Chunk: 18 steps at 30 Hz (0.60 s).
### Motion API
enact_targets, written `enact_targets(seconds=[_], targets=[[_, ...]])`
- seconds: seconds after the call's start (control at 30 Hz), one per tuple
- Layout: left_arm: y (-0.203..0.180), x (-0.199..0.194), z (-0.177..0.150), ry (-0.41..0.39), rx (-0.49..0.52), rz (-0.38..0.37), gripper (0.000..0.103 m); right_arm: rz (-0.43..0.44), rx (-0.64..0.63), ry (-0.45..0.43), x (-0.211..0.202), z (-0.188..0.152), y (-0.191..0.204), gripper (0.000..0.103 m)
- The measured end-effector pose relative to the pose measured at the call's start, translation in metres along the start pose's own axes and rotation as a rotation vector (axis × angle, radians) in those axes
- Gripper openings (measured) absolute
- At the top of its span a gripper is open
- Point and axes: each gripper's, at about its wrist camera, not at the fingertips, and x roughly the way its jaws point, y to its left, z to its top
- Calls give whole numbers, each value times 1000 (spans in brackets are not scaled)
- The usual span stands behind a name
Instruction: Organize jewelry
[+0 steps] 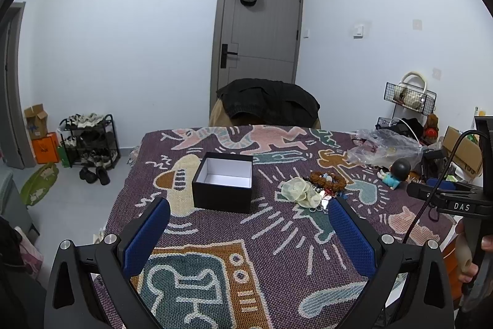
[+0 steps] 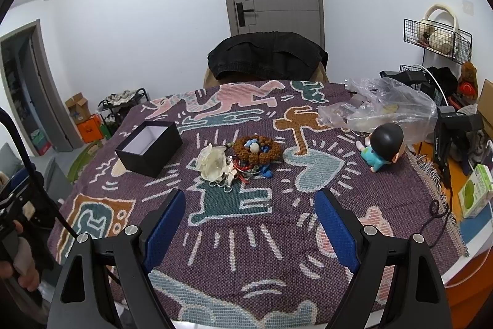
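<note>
An open black box point(image 1: 223, 182) with a white inside stands on the patterned cloth; it also shows in the right wrist view point(image 2: 149, 148). To its right lies a jewelry pile: a brown bead bracelet point(image 2: 257, 148), a cream fabric flower point(image 2: 212, 161), red and blue beads and a chain point(image 2: 243, 170). The pile also shows in the left wrist view point(image 1: 317, 188). My left gripper point(image 1: 249, 213) is open and empty, low over the cloth in front of the box. My right gripper point(image 2: 251, 205) is open and empty, just in front of the pile.
A doll with a black head point(image 2: 380, 148) sits right of the pile. A crumpled clear plastic bag point(image 2: 382, 107) lies behind it. A chair with a dark jacket point(image 2: 266, 57) stands behind the table. A green carton point(image 2: 474, 193) is at the right edge.
</note>
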Motion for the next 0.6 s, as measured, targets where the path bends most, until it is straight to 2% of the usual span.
enact_targets(seconds=[0.6], targets=[[1, 0, -1, 1, -2, -2, 103, -4, 2, -11, 0, -1, -2, 86]])
